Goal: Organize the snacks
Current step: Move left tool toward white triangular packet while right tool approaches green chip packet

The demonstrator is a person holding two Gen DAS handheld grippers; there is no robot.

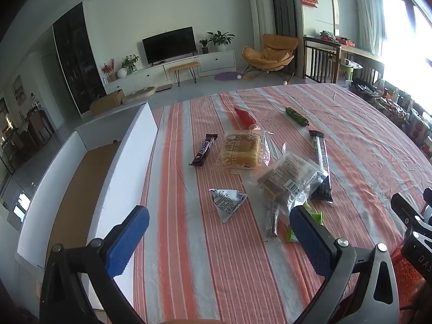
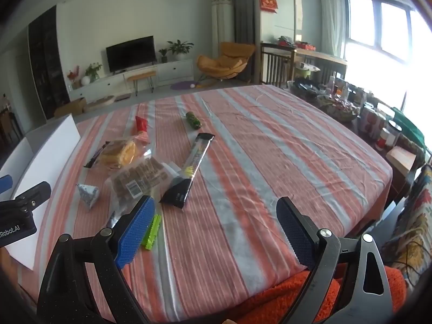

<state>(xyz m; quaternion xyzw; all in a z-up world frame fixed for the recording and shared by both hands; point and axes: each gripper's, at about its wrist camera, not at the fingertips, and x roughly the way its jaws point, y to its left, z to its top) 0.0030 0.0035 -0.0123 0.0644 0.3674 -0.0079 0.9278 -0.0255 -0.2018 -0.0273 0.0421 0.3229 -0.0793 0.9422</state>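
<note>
1. Left wrist view: the left tongs (image 1: 218, 239) stand wide apart with nothing between the blue pads, hanging above the striped cloth of the table (image 1: 351, 135).
2. The snacks lie beyond the tongs, spread toward the middle of the table. Nearest is a silver triangular packet (image 1: 226, 201), just ahead between the two fingers.
3. A clear bag of brown biscuits (image 1: 286, 178) lies just past the right-hand finger, and a green wrapper (image 1: 316, 217) peeks out beside that finger, partly hidden.
4. Farther off are a Snickers bar (image 1: 204, 149), a bag of milk toast bread (image 1: 243, 151), a red packet (image 1: 244, 117), a long black stick pack (image 1: 321, 162) and a dark green roll (image 1: 297, 116).
5. A white box with a brown floor (image 1: 81, 189) sits at the table's left edge, beside the left-hand finger.
6. Right wrist view: the right tongs (image 2: 217, 229) are also spread wide and empty, over bare cloth near the table's near edge.
7. The snacks lie ahead and to the left of them: the green wrapper (image 2: 152, 232) just beside the left-hand finger, the stick pack (image 2: 189, 170) and biscuits (image 2: 140, 178) beyond it.
8. The left tongs' black body (image 2: 19, 210) shows at the left border.
</note>
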